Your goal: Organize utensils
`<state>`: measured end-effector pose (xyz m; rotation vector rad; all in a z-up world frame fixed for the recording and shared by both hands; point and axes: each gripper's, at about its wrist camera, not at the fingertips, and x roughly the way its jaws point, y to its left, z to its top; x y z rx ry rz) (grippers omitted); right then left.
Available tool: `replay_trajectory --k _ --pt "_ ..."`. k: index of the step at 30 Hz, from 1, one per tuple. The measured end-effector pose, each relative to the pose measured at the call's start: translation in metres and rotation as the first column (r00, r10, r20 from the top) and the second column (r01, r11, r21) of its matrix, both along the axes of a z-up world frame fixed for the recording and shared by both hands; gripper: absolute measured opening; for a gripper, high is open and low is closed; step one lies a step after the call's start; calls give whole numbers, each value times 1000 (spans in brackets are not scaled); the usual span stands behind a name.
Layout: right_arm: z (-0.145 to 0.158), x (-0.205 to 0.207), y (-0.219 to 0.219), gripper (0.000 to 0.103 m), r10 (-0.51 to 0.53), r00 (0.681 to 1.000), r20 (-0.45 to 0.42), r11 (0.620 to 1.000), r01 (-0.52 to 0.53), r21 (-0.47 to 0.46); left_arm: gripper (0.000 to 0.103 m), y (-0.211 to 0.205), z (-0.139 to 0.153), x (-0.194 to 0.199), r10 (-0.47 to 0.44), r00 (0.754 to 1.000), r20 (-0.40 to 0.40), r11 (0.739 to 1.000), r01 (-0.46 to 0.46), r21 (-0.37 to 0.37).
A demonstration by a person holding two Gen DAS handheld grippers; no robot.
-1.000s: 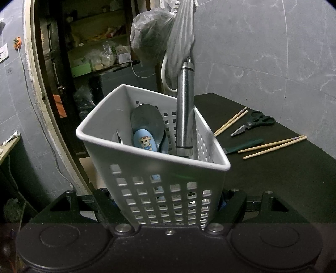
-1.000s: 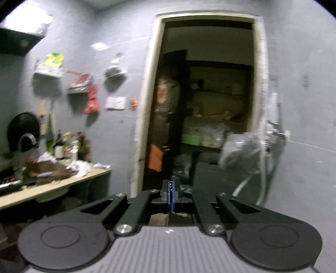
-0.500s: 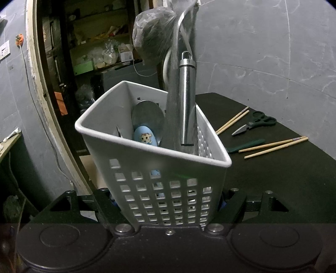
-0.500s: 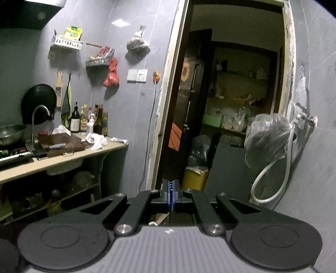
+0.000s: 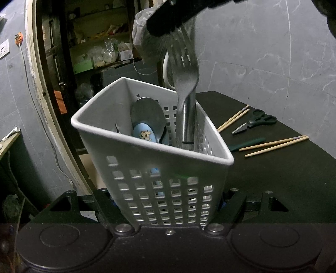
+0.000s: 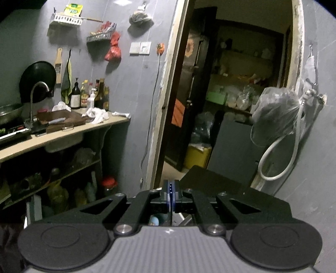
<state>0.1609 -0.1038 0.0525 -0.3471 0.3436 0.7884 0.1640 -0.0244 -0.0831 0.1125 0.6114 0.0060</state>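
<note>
My left gripper (image 5: 166,201) is shut on the lower sides of a white perforated utensil basket (image 5: 117,134), held upright. Inside stand a steel ladle (image 5: 147,115), a blue cartoon spoon (image 5: 145,134) and a steel tube handle (image 5: 189,126). My right gripper (image 5: 174,19) comes in from the top of the left wrist view, shut on the tines of a steel fork (image 5: 185,69). The fork's handle points down into the basket's right corner. In the right wrist view the right gripper (image 6: 170,189) has its blue pads pressed on the fork's thin edge, with the blue spoon (image 6: 154,220) just below.
On the black table (image 5: 273,178) lie two pairs of chopsticks (image 5: 275,145), black scissors (image 5: 255,121) and a green-handled tool (image 5: 247,143). A bagged object (image 6: 275,109) and a white hose (image 6: 273,159) hang on the grey wall. A doorway (image 6: 231,94) and a cluttered counter (image 6: 63,126) lie beyond.
The right gripper has come down into the left wrist view with the fork, whose handle now reaches into the basket. The basket and left gripper have stayed put.
</note>
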Motion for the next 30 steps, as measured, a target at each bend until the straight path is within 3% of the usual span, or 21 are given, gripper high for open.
replay_trajectory --k 4,6,8,12,13,20,24,30 --pt "-5 2 2 4 3 1000 -25 1000 -3 -12 78 0 0 1 -1 1000 -1 1000 1 0" --pt "-6 3 1 11 9 999 -40 1000 -9 -14 78 0 -2 1 -1 1000 -3 1000 1 -2" --pt "-6 3 0 26 8 999 -44 1000 -8 -10 78 0 -3 2 -2 1000 -4 1000 2 -2" --pt "0 4 -8 44 -2 999 -36 999 3 36 78 1 -6 2 -4 1000 -7 1000 4 -4" --pt "2 4 -11 53 -13 1000 -28 999 14 48 78 1 -6 3 -3 1000 -7 1000 3 -5" --pt "12 12 -54 98 -184 983 28 972 177 157 78 1 -6 4 -5 1000 -13 1000 5 -4" --pt "4 25 -83 103 -301 954 5 942 296 157 78 0 -6 6 -4 1000 -18 1000 4 -5" --pt "-34 46 -118 103 -453 885 -111 887 460 48 78 2 -7 9 -3 999 -37 1000 3 -12"
